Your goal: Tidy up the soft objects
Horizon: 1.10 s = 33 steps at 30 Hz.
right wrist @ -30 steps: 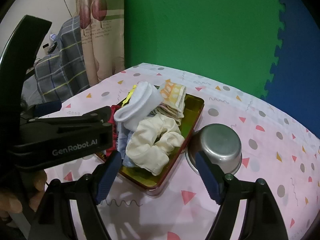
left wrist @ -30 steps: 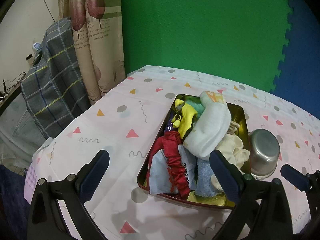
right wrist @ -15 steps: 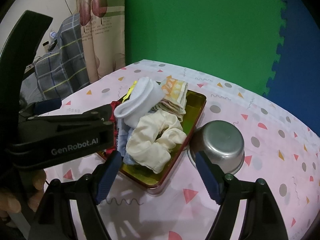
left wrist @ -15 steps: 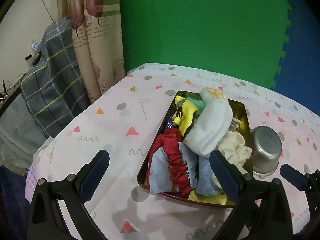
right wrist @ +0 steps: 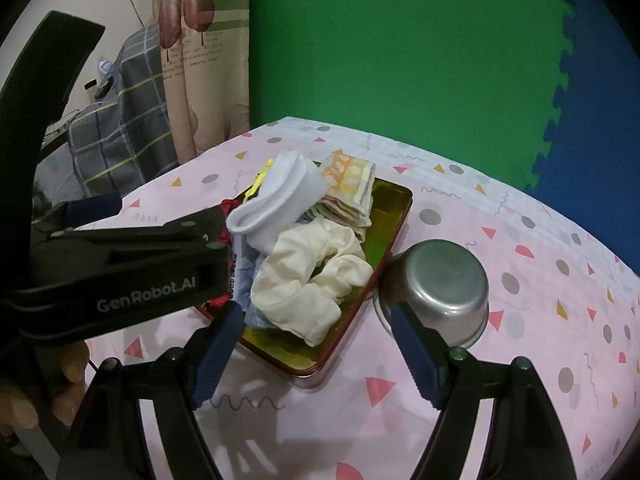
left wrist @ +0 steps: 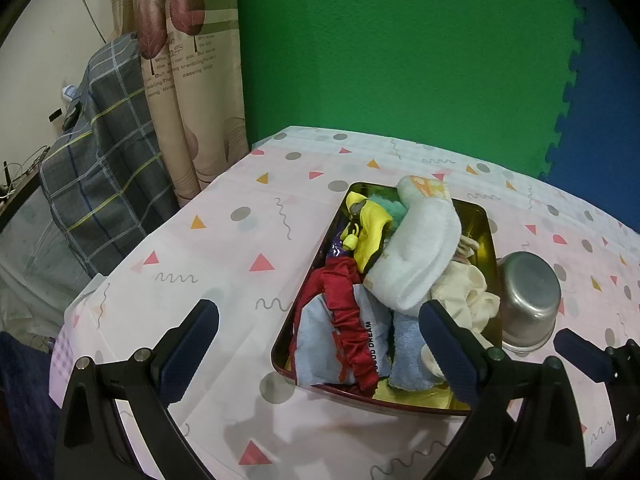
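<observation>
- Table [left wrist: 224, 248] with pink cloth, printed with triangles, dots and squiggles, fills the lower part of both views; green wall mat [left wrist: 400, 60] and blue wall mat [left wrist: 600, 120] stand behind it.
- Plaid cloth [left wrist: 104, 168] and a patterned curtain [left wrist: 188, 80] sit far left, off the table edge.
- Tray [right wrist: 394, 208], gold inside with a dark red rim, lies mid-table, long side running near to far; it holds all the soft things in a heap.
- Left gripper [left wrist: 320, 344]: jaws spread wide, nothing between the pads, hovering over the near end of the tray; right finger in front of the near right corner of the heap.
- Right gripper [right wrist: 316, 348]: jaws spread wide, empty, hovering over the tray's near right corner and the pot; no pad touching anything.
- Steel pot [right wrist: 440, 284] stands upside down on the cloth, just beside the tray's right rim, may be touching it.
- White rolled sock [left wrist: 416, 256] lies on top of the heap, tilted, far end up.
- Cream scrunchie [right wrist: 308, 280] on the right near side of the tray, under the sock's lower end.
- Red scrunchie [left wrist: 348, 312] on the left near side, draped over a pale blue cloth with print [left wrist: 316, 344].
- Folded orange-patterned cloth [right wrist: 348, 188] at the far end, leaning on the sock.
- Blue fluffy cloth [left wrist: 408, 352] at the near end, between red scrunchie and cream one.
- Yellow item [left wrist: 368, 232] at far left of the tray, teal fluff [left wrist: 384, 204] behind it.
- A hand [right wrist: 44, 392] at the near left edge of the right wrist view holds the left gripper's body.
</observation>
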Each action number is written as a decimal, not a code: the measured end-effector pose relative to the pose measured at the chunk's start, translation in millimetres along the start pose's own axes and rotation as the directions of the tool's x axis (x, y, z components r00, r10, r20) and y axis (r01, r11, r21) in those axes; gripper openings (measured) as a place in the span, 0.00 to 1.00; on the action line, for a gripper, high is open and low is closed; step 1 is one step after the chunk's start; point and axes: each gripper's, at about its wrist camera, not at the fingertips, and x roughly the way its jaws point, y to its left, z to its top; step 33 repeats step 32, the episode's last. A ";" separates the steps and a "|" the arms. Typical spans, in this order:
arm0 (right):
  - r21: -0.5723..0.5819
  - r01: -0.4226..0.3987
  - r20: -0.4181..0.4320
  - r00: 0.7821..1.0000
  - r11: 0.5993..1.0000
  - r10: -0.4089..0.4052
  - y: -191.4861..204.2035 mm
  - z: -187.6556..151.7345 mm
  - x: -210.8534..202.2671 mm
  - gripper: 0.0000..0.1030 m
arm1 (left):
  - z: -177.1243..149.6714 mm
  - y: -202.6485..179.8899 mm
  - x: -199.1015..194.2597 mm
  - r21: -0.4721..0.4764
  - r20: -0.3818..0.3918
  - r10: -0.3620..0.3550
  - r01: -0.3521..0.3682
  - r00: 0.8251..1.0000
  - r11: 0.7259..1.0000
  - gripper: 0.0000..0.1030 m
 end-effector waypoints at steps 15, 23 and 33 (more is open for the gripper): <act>-0.005 0.000 -0.011 1.000 1.000 0.000 3.5 -0.1 2.9 0.76 | 0.8 1.0 -1.1 -0.011 0.001 -0.006 0.006 1.000 1.000 0.97; -0.005 -0.001 -0.013 1.000 1.000 0.000 4.0 -0.2 4.4 0.76 | 0.9 0.9 -0.8 -0.020 -0.003 -0.025 0.025 1.000 0.999 0.97; -0.006 -0.002 -0.015 1.000 1.000 0.002 5.0 -0.5 5.4 0.76 | 0.7 2.5 -1.0 -0.020 0.000 -0.031 0.031 1.000 0.999 0.97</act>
